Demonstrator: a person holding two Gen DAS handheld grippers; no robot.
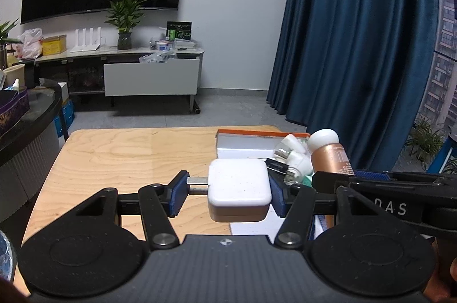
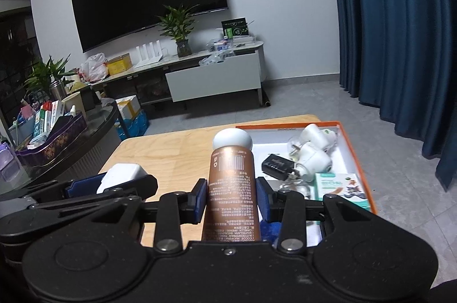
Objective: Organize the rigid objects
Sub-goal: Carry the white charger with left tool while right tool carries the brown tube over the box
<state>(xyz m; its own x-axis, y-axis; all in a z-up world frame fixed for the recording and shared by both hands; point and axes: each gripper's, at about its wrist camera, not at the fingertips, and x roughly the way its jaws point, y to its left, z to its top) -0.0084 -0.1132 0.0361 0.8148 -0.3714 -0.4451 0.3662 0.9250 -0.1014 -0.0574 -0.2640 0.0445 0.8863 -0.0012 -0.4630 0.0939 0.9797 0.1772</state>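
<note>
With the left gripper clamped on a white charger and the right gripper closed around a copper tube, both hung near the tabletop's right edge, seemingly mid-carry, awaiting lowering into the orange-rimmed box.

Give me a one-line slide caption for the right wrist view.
Right gripper holding a bronze tube beside an orange-rimmed box of chargers.
</note>
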